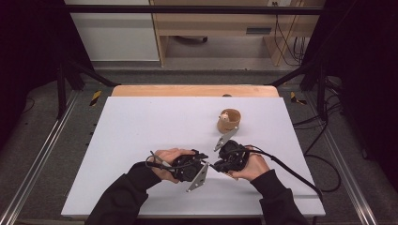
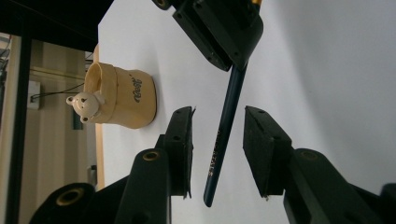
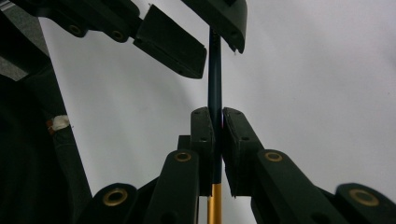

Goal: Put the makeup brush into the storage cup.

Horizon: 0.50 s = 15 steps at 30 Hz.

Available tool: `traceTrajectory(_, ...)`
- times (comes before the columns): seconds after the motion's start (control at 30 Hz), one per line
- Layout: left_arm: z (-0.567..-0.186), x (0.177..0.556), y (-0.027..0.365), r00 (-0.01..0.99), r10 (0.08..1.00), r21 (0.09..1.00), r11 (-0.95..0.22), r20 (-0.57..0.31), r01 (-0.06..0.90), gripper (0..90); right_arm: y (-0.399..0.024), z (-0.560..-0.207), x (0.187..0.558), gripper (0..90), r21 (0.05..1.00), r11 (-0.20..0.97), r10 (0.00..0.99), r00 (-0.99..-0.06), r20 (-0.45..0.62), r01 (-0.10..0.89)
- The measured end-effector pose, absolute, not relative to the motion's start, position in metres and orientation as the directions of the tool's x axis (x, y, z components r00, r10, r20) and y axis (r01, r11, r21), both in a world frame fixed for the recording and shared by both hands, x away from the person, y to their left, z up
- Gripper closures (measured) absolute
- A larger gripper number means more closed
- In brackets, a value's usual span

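Observation:
My right gripper (image 3: 215, 114) is shut on a dark blue pencil (image 3: 215, 70) with a gold end; the shaft sticks out past its pads. My left gripper (image 2: 219, 114) faces it, jaws apart on either side of the pencil (image 2: 224, 135), with gaps between pads and shaft. In the high view both hands meet near the table's front middle, left gripper (image 1: 205, 162) and right gripper (image 1: 217, 165) tip to tip. A beige mug (image 1: 229, 120) with a small bear figure on its rim stands upright behind them; it also appears in the left gripper view (image 2: 123, 95).
The white tabletop (image 1: 141, 131) has a wooden strip along its far edge. Black frame posts stand at both sides, and cables trail off the right side. The person's dark sleeves come in from the bottom.

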<state>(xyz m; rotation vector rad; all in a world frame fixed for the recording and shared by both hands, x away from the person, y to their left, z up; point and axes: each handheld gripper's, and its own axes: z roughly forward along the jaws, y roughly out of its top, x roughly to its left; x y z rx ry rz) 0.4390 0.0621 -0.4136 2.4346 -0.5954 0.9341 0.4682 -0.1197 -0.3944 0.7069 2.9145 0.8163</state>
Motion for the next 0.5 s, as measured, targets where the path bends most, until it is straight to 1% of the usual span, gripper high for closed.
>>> traceTrajectory(0.1, -0.417, 0.4383, 0.0591, 0.661, -0.249, 0.23, -0.804, 0.708, -0.549, 64.5, -0.1197, -0.3941, 0.4677, 83.2, 0.504, 0.754, 0.436, -0.895, 0.094, 0.421)
traceTrajectory(0.23, -0.4185, 0.4377, 0.0564, 0.646, -0.262, 0.213, -0.799, 0.717, -0.562, 66.4, -0.1199, -0.3941, 0.4678, 83.2, 0.504, 0.756, 0.434, -0.896, 0.092, 0.418)
traceTrajectory(0.3, -0.4181, 0.4371, 0.0551, 0.631, -0.28, 0.183, -0.804, 0.723, -0.566, 68.7, -0.1203, -0.3933, 0.4676, 83.2, 0.504, 0.757, 0.432, -0.897, 0.093, 0.417)
traceTrajectory(0.33, -0.4168, 0.4382, 0.0525, 0.6, -0.314, 0.153, -0.786, 0.736, -0.599, 68.7, -0.1203, -0.3933, 0.4676, 83.2, 0.504, 0.757, 0.432, -0.897, 0.093, 0.417)
traceTrajectory(0.37, -0.4188, 0.4362, 0.0536, 0.621, -0.291, 0.166, -0.804, 0.728, -0.571, 69.3, -0.1205, -0.3931, 0.4674, 83.2, 0.504, 0.755, 0.433, -0.896, 0.095, 0.418)
traceTrajectory(0.5, -0.4187, 0.4352, 0.0514, 0.604, -0.303, 0.147, -0.801, 0.737, -0.581, 73.5, -0.1207, -0.3925, 0.4668, 83.2, 0.505, 0.754, 0.432, -0.896, 0.099, 0.419)
